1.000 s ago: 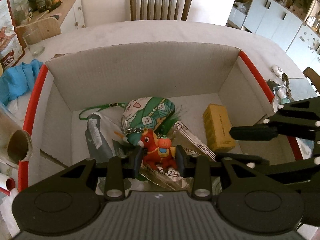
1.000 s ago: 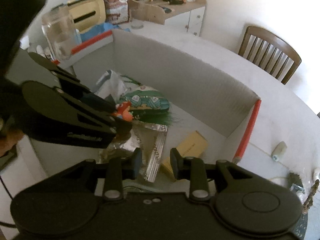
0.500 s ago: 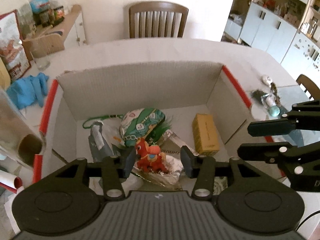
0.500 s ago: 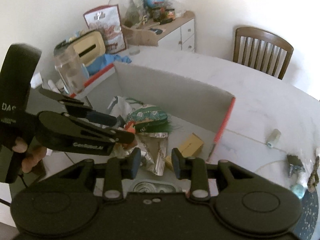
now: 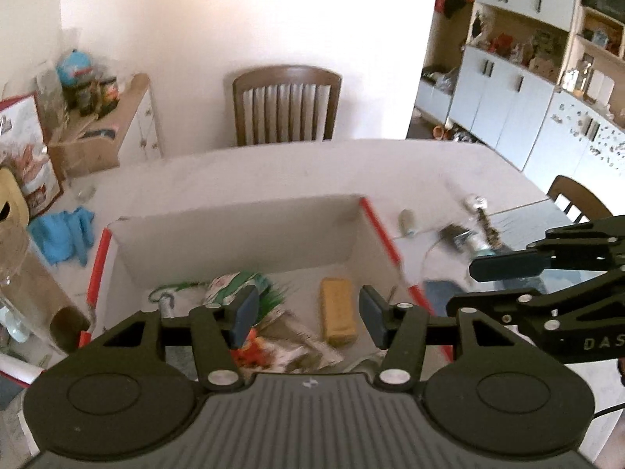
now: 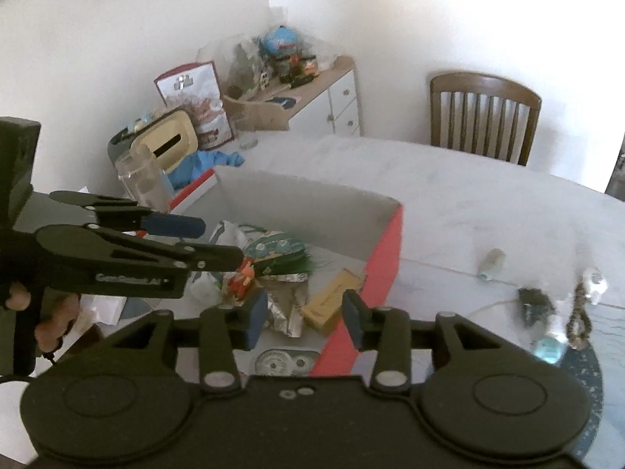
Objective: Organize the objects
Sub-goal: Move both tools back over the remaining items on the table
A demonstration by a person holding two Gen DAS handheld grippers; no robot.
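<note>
A cardboard box with red edges (image 5: 242, 234) (image 6: 312, 215) sits on the table. Inside lie a red toy horse (image 5: 252, 349) (image 6: 242, 279), a green patterned pouch (image 6: 275, 248), a yellow-brown block (image 5: 338, 316) (image 6: 332, 305) and a foil wrapper (image 6: 289, 308). My left gripper (image 5: 306, 318) is open and empty, raised above the box's near side. My right gripper (image 6: 304, 314) is open and empty, above the box's right front corner; it also shows at the right of the left wrist view (image 5: 504, 273).
On the table right of the box lie a small pale cylinder (image 6: 490, 264), a dark object (image 6: 533, 305), a beaded chain (image 6: 580, 310) and a blue ball (image 6: 549, 349). A glass jar (image 6: 142, 176), blue cloth (image 5: 64, 234) and chair (image 5: 285, 105) stand around.
My left gripper opened, let go of the red toy horse in the box, and rose away. My right gripper also rose and opened wider.
</note>
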